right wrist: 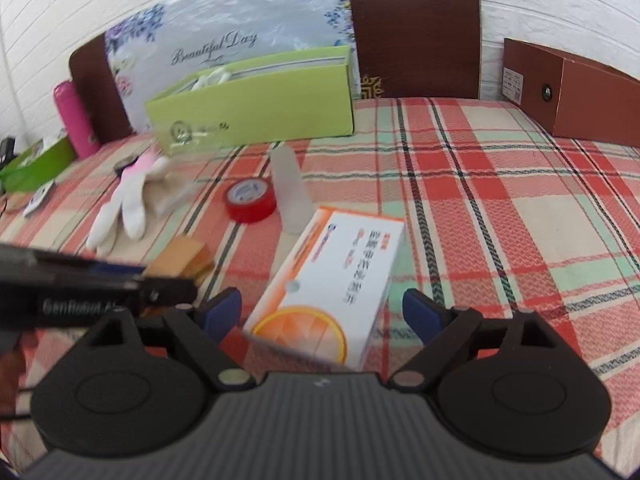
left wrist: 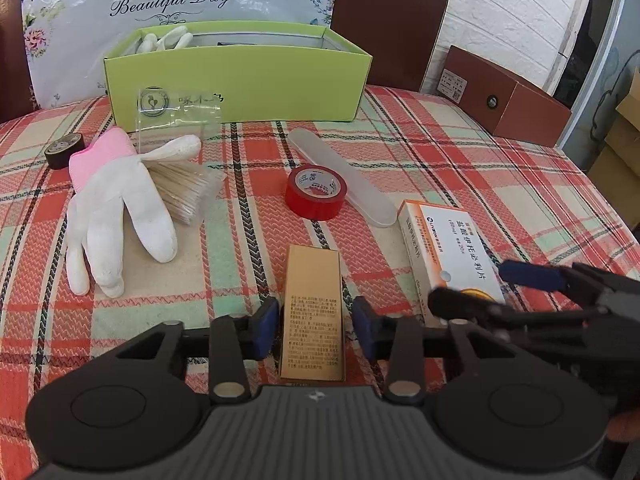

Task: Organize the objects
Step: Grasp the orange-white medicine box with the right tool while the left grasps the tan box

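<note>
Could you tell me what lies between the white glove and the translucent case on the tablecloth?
A red tape roll sits between the white glove and the translucent case, touching the case; the left wrist view shows it best.

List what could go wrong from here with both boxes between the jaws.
1. The left hand-held gripper straddles the gold box with gaps at both pads; closing off-centre may twist it.
2. The right hand-held gripper stands open around the white and orange medicine box, which looks nearly as wide as the opening, so a pad may catch on it.
3. The two grippers work side by side and may bump.
</note>
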